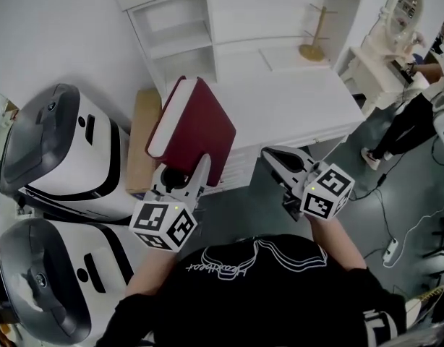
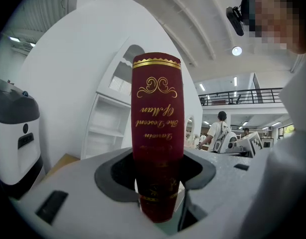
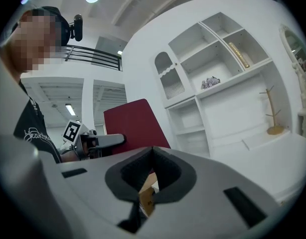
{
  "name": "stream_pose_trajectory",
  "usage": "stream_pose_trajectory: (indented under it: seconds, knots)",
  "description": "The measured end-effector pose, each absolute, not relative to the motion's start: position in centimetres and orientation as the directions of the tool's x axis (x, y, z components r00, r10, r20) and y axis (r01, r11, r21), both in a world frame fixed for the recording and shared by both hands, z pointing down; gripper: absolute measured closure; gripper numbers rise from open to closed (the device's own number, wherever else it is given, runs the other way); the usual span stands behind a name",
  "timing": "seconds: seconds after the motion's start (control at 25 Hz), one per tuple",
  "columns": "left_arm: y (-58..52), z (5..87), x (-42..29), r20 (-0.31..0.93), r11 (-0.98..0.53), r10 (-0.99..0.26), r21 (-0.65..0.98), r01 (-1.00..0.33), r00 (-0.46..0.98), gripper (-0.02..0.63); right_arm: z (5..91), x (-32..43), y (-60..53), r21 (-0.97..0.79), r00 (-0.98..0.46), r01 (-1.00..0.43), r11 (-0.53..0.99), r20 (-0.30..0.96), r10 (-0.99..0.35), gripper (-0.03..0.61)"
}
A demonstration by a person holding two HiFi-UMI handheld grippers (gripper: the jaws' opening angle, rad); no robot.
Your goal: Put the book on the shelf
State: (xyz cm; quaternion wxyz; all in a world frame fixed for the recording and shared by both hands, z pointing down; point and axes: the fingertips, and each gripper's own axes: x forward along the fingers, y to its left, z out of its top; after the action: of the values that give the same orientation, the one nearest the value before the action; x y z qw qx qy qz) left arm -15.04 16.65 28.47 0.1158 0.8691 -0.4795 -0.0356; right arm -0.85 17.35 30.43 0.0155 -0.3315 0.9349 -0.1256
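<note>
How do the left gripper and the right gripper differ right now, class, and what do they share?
The left gripper is clamped on the dark red book, while the right gripper is shut on nothing. The left gripper holds its load up in front of the white shelf unit; the right gripper carries no load. Both are hand-held, side by side.

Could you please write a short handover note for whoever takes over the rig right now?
Left gripper: jaws shut on the red book at its lower end, held in the air.
Right gripper: jaws together, empty, beside the book.
White shelf unit: ahead, behind the desk.
Done: book picked up.
Left: carry it to a shelf, set it down, release.
</note>
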Motion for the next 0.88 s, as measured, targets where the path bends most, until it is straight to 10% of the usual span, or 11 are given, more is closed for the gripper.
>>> stream_pose_trajectory:
  seconds: [0.88]
  knots:
    - [3.3,29.4,-18.7,0.055,-0.381,-0.913,0.235,-0.894,0.403,0.405,31.7,-2.9,4.2,-0.260,-0.836,-0.540,0.800,0.057,-0.546,0.571]
